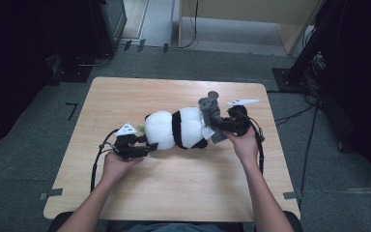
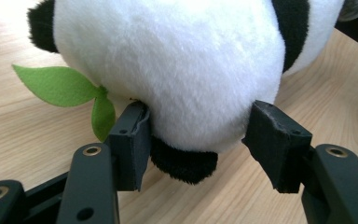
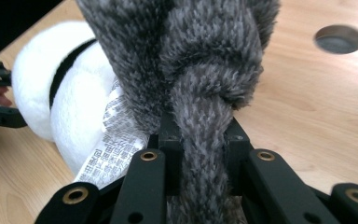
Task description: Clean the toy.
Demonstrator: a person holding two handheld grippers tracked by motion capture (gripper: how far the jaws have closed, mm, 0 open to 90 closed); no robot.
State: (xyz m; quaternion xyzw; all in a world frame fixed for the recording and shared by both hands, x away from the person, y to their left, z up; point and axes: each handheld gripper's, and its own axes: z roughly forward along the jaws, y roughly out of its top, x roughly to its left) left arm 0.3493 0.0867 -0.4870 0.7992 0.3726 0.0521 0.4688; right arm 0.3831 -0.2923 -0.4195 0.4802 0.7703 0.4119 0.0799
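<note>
The right gripper (image 3: 200, 135) is clamped tight on a knotted grey furry plush strip (image 3: 200, 84), which rises straight ahead of its jaws. Beside that strip lies a white-and-black panda soft toy (image 1: 178, 126) on the pale wooden table (image 1: 174, 183). The left gripper (image 2: 205, 135) brackets the toy's white rounded end (image 2: 177, 70); its left pad touches the fur, the right pad stands just clear, a green felt leaf (image 2: 56, 84) to its left.

A black-and-white plush panda (image 1: 176, 128) is lying on its side across the middle of the wooden desk (image 1: 174, 183). The left gripper (image 1: 142, 149) is sitting at the panda's left end, just by a small green leaf (image 1: 141, 128). The right gripper (image 1: 224, 125) is clamping a grey furry strip (image 1: 211, 112) at the panda's right end. The person's forearms are reaching in from below.
</note>
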